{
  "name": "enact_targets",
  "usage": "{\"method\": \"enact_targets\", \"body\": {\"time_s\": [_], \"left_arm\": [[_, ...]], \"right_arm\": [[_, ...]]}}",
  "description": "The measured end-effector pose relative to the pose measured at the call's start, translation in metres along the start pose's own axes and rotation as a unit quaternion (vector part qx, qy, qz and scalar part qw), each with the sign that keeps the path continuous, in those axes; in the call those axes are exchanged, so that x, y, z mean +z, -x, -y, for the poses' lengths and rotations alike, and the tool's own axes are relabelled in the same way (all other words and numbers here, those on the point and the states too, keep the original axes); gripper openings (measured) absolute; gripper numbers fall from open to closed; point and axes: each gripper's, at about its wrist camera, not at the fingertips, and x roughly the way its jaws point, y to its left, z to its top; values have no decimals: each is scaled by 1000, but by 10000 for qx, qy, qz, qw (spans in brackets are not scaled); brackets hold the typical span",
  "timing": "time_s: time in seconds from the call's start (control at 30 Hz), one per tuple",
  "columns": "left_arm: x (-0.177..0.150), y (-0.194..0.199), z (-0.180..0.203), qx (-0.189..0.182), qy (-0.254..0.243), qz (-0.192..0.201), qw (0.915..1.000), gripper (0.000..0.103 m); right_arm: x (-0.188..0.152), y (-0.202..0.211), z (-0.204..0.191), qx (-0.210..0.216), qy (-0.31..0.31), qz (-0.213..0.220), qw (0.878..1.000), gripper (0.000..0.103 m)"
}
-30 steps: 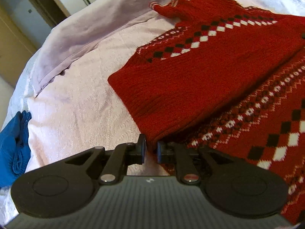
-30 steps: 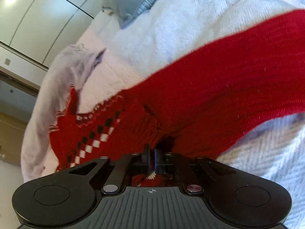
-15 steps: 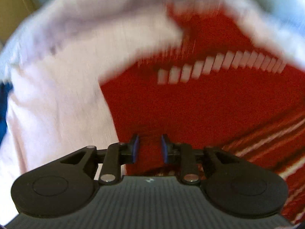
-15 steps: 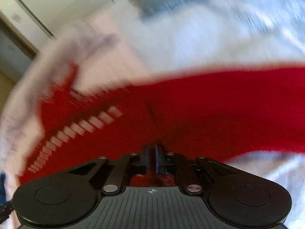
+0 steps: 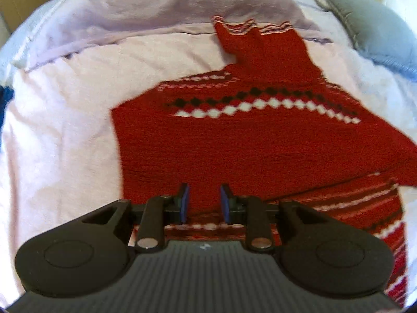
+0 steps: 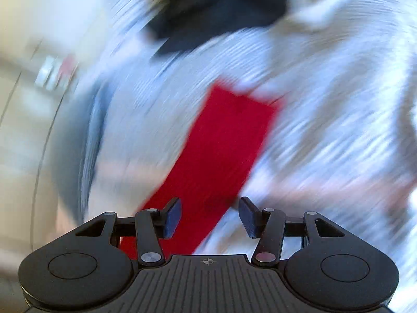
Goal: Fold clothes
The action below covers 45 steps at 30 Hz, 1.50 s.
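A red sweater [image 5: 260, 140] with a black-and-white diamond band lies partly folded on a pink bed [image 5: 65, 130], filling the view from centre to 4 o'clock, while the left hand-held gripper [image 5: 204, 203] hangs released above it and the right hand-held gripper [image 6: 211, 217], its jaws just opening, stands released over a blurred sleeve [image 6: 224, 140].

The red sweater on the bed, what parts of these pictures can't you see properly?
- Red sweater, left wrist view: its near end is hidden behind the left gripper body, and the lower right edge cuts it off.
- Right wrist view: motion blur smears everything; only a red strip shows beyond the right gripper.
- Dark shape at the top there: too blurred to name.
- Blue item, left wrist view: cut off by the left edge.
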Motion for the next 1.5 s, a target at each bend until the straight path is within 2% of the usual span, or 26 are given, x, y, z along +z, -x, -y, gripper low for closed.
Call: {"method": "enact_targets", "body": {"time_s": [0.13, 0.2, 0.23, 0.27, 0.3, 0.37, 0.43, 0.5, 0.57, 0.63, 0.73, 0.83, 0.87, 0.9, 0.97, 1.0, 1.03, 1.1, 1.13, 1.2, 1.27, 1.4, 1.47, 1.5], "left_arm": [[-1, -2, 14, -183, 79, -30, 9998, 22], [-3, -1, 17, -241, 86, -26, 9997, 22], [-4, -1, 18, -262, 105, -44, 9996, 22], [-6, 0, 16, -286, 152, -68, 9995, 22], [-8, 1, 15, -310, 201, -92, 9993, 22], [-11, 4, 5, -461, 419, -181, 9979, 22], [-14, 7, -7, -612, 696, -268, 9953, 22], [-17, 11, -21, -697, 954, -322, 9925, 22], [-20, 18, -39, -709, 1180, -305, 9900, 22], [-24, 24, -55, -753, 1421, -305, 9865, 21], [-30, 34, -81, -857, 1824, -261, 9791, 21], [-38, 42, -103, -933, 2210, -204, 9706, 21], [-40, 43, -108, -970, 2322, -200, 9676, 21], [-42, 42, -112, -1001, 2410, -202, 9652, 21], [-46, 41, -117, -1042, 2547, -221, 9611, 22], [-46, 40, -117, -1086, 2590, -204, 9596, 24], [-46, 39, -117, -1132, 2632, -185, 9579, 25], [-44, 36, -115, -1291, 2636, -116, 9559, 29], [-42, 32, -113, -1358, 2637, -87, 9550, 30], [-33, 23, -106, -1464, 2654, -5, 9530, 32], [-23, 12, -100, -1519, 2633, 114, 9526, 36], [2, -22, -88, -1210, 2501, 184, 9605, 42], [10, -44, -79, -1037, 2309, 57, 9674, 41], [12, -50, -72, -1085, 2214, -39, 9691, 36]], "right_arm": [[18, -13, 25, 263, -714, 92, 9971, 52], [24, -15, 23, 222, -607, 43, 9979, 52], [24, -16, 17, 149, -457, -16, 9988, 52], [24, -18, 8, 59, -278, -90, 9996, 37], [23, -19, -1, -31, -99, -163, 9998, 9], [22, -22, -18, -211, 258, -311, 9990, 8], [9, -20, -52, -181, 858, -258, 9958, 5], [-17, -14, -103, -63, 1904, -97, 9816, 5], [-60, 0, -158, 296, 3076, 44, 9510, 5], [-114, 17, -207, 813, 4128, 120, 9071, 5], [-218, 55, -255, 1896, 5395, -13, 8204, 5], [-324, 81, -266, 2796, 6182, -616, 7320, 5], [-360, 84, -265, 2912, 6417, -924, 7034, 7], [-391, 80, -257, 2769, 6651, -1295, 6813, 28], [-449, 65, -237, 2277, 7068, -2034, 6381, 61], [-468, 57, -225, 2081, 7194, -2324, 6206, 61], [-478, 51, -212, 1898, 7268, -2519, 6102, 61], [-478, 43, -190, 1572, 7312, -2706, 6061, 61], [-472, 40, -181, 1412, 7298, -2757, 6094, 61], [-448, 27, -169, 1041, 7175, -2783, 6300, 61], [-415, 20, -162, 720, 6940, -2785, 6600, 61], [-357, 7, -160, 471, 6292, -2761, 7250, 61], [-334, 0, -161, 424, 5955, -2650, 7572, 61], [-326, -2, -162, 424, 5845, -2574, 7683, 61]]}}
